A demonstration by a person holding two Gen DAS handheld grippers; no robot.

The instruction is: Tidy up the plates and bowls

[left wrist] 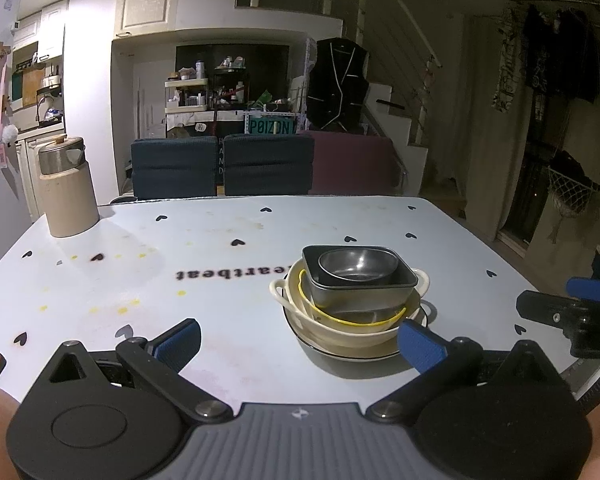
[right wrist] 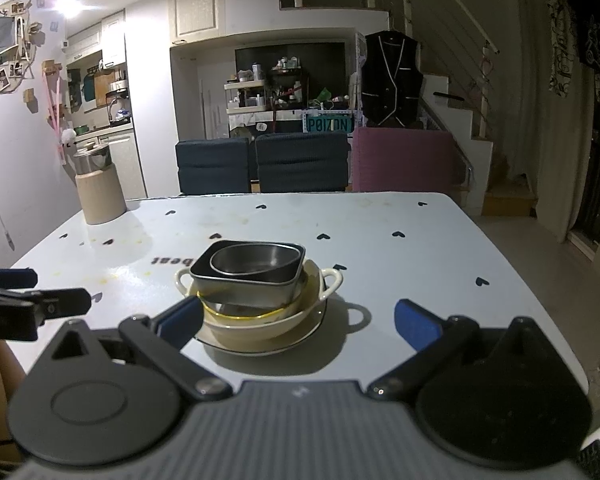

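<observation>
Both tongs spread wide, holding nothing. Left gripper (left wrist: 300, 340) low over pale table (left wrist: 140, 272), blue pads apart. Far left corner: beige canister (left wrist: 68, 196) with metal lid. Right of centre, one stack: plate (left wrist: 340, 354) at bottom, cream two-handled bowl (left wrist: 352, 332) on it, yellow-rimmed bowl inside, dark rectangular pan (left wrist: 364, 280) above, round steel bowl (left wrist: 356, 266) nested on top. Right gripper (right wrist: 300, 322) just before the stack, its left pad near the plate's edge.

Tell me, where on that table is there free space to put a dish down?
The table is bare to the right of the stacked dishes, out to its far edge. It is bare too between the stack and the canister at the far left corner. It is crowded only at the stack itself.
</observation>
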